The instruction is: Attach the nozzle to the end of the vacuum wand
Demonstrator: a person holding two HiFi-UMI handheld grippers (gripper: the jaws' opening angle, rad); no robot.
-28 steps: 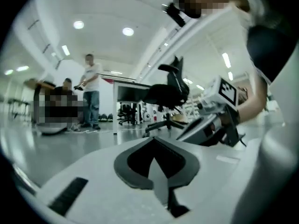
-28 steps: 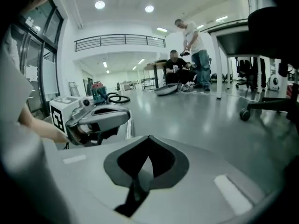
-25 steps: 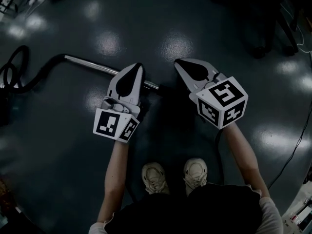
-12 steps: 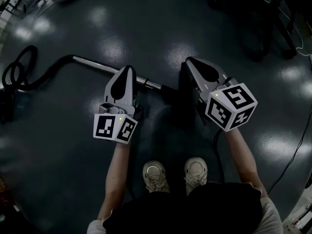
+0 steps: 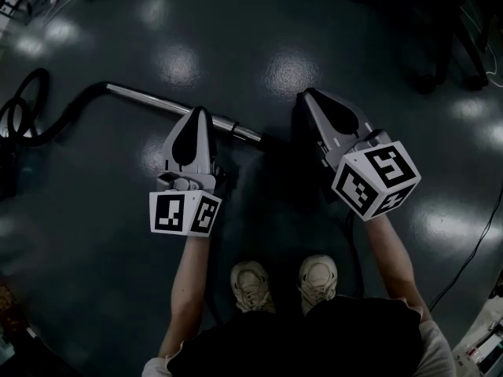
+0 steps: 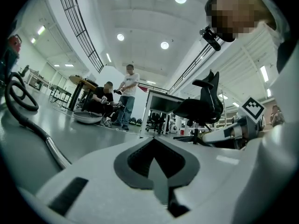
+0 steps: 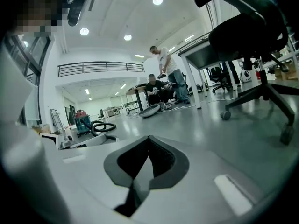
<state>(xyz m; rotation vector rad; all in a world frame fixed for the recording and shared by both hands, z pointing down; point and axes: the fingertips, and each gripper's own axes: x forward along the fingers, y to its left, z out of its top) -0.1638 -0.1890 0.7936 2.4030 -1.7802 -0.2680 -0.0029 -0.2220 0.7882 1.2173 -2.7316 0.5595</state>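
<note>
While the black hose [image 5: 75, 108] trails away far to the left of both pairs of jaws, the chrome vacuum wand [image 5: 149, 101] lies slantwise on the grey floor [image 5: 236, 38]. From above, it passes right under the tips of the left gripper [image 5: 196, 122]. Its free end lies just right of those jaws, between the two grippers. The left gripper's jaws are pressed together with nothing between them, and whether they touch the wand cannot be told. Just left of the right gripper [image 5: 317, 108], a dark shape [image 5: 302, 144] sits low on the floor, too dim to name. The right jaws are likewise closed and empty, and beyond them stands an office chair [image 7: 250, 36].
</note>
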